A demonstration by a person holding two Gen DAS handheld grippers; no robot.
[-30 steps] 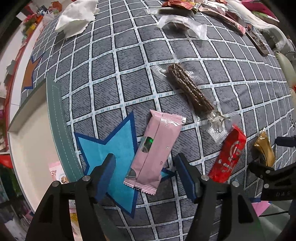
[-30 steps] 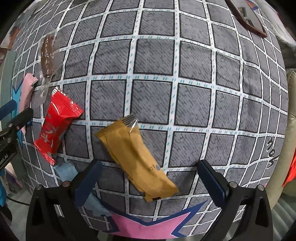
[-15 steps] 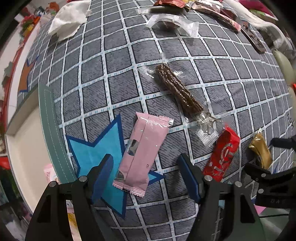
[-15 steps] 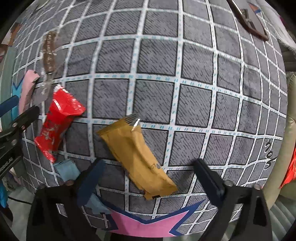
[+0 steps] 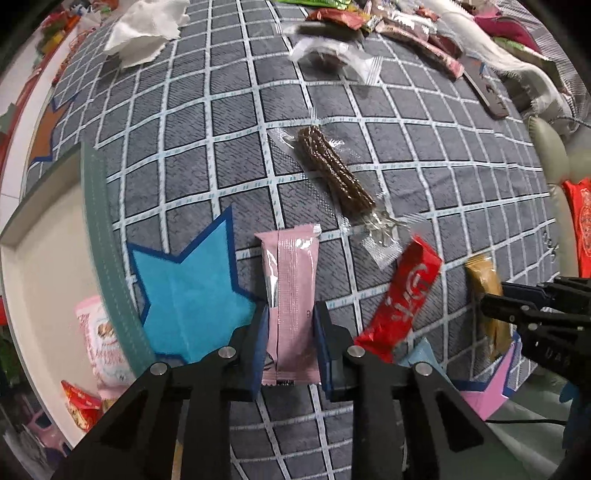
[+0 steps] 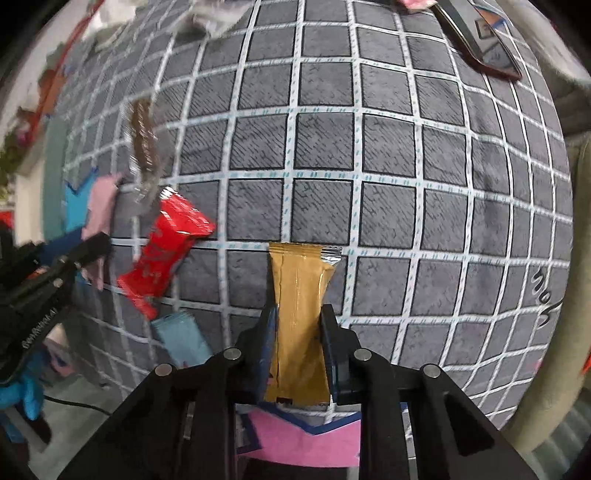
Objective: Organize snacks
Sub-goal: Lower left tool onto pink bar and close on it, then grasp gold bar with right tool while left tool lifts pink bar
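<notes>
Two snack packets are clamped at once, one in each of my tongs. My left gripper (image 5: 290,338) has its blue pads pressed against the long sides of the pink packet (image 5: 291,295), which stands lengthwise between them, its top seal pointing away from me, just beside the blue star patch (image 5: 188,291) near the left edge of the checked cloth (image 5: 221,122). My right gripper (image 6: 298,343) is shut the same way on the tan packet (image 6: 299,295), its crimped top end pointing away from me, just above the pink star patch (image 6: 306,441) at the cloth's near edge. Between the two held packets, the red packet (image 5: 404,302) lies tilted on the cloth, with a small light-blue packet (image 6: 181,338) just below its lower end. A clear wrapper holding a brown stick snack (image 5: 334,171) lies diagonally toward the middle of the cloth, its lower twisted end close to the red packet's top. Along the far edge sit a crumpled white tissue (image 5: 144,27) at the left corner and a jumble of other wrapped snacks (image 5: 369,26) to the right. Off the left edge of the cloth, a white tray (image 5: 40,266) holds a pink-printed bag (image 5: 99,343).
</notes>
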